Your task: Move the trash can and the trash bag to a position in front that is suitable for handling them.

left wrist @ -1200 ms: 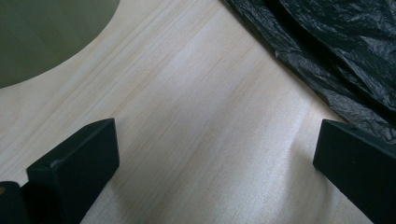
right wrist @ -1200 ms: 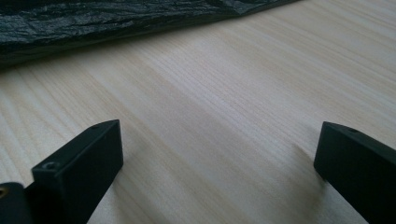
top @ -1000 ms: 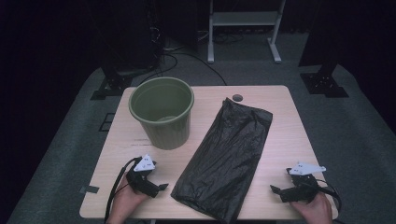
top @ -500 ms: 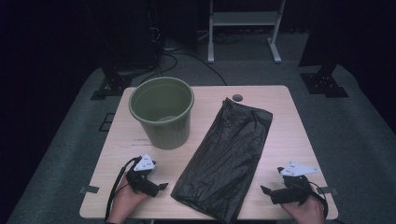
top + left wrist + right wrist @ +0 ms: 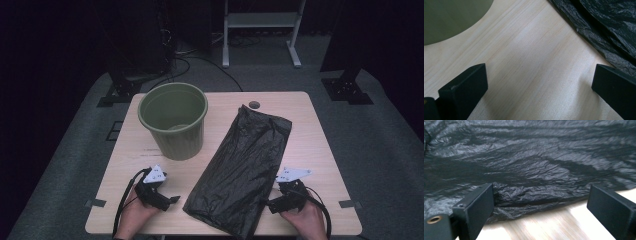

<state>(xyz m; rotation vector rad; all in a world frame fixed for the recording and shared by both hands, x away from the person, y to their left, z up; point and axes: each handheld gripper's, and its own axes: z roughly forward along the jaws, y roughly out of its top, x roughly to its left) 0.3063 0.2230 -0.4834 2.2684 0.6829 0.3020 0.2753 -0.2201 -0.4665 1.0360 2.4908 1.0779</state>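
A black rubbish bag (image 5: 241, 170) lay flat and crumpled along the middle of the bench (image 5: 320, 130), running from the far edge down to the near edge. Taking the bag as the landmark, the green bin (image 5: 173, 120) stood upright just off its far left side, close to it. The left tool (image 5: 172, 199) rested low over bare wood near the bag's lower left edge, its jaws spread wide with nothing between them; its own view showed the bag's edge (image 5: 604, 32) beyond one jaw and the bin's curved wall (image 5: 451, 17) at the far corner. The right tool (image 5: 269, 204) sat at the bag's lower right edge, jaws wide, with the bag's wrinkled hem (image 5: 534, 192) lying just ahead of them.
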